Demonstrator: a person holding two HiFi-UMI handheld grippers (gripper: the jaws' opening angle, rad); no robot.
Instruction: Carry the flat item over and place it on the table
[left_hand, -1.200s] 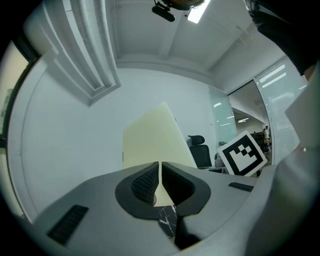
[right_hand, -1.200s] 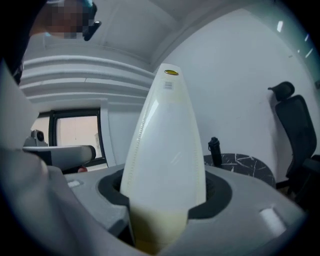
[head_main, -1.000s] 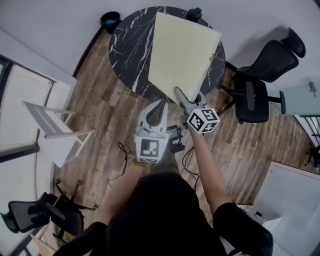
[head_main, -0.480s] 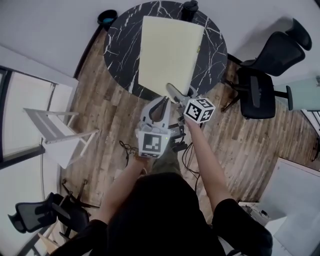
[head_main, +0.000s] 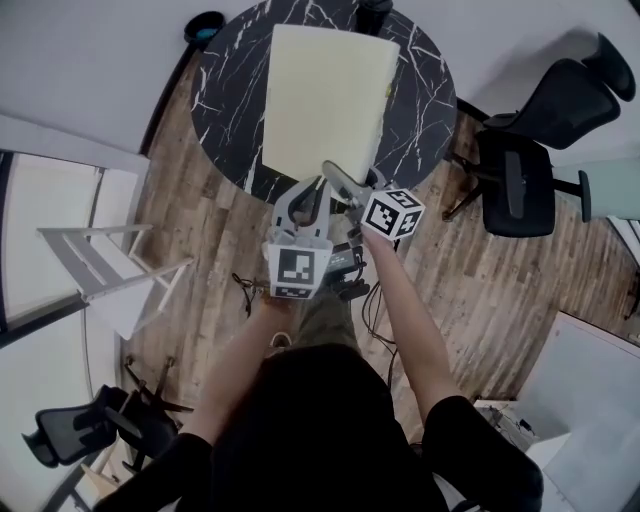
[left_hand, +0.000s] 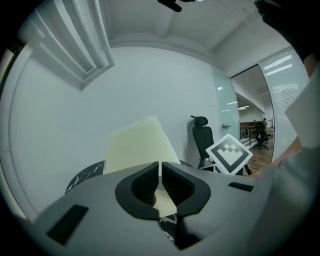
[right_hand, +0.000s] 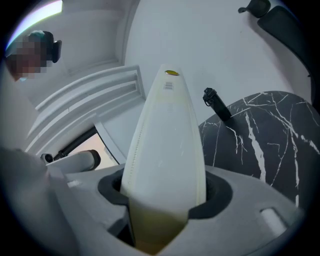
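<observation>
Left gripper (left_hand: 160, 176) and right gripper (right_hand: 165, 192) each clamp a pale yellow flat board (head_main: 322, 100) over a round black marble table (head_main: 228, 95). Wooden plank floor (head_main: 480, 290) surrounds it.

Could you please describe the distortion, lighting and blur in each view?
Head view: sharp, evenly lit, mild bending at the edges. Left gripper view: strong fisheye, dark corners. Right gripper view: same fisheye; the flat item goes soft at its near end.
</observation>
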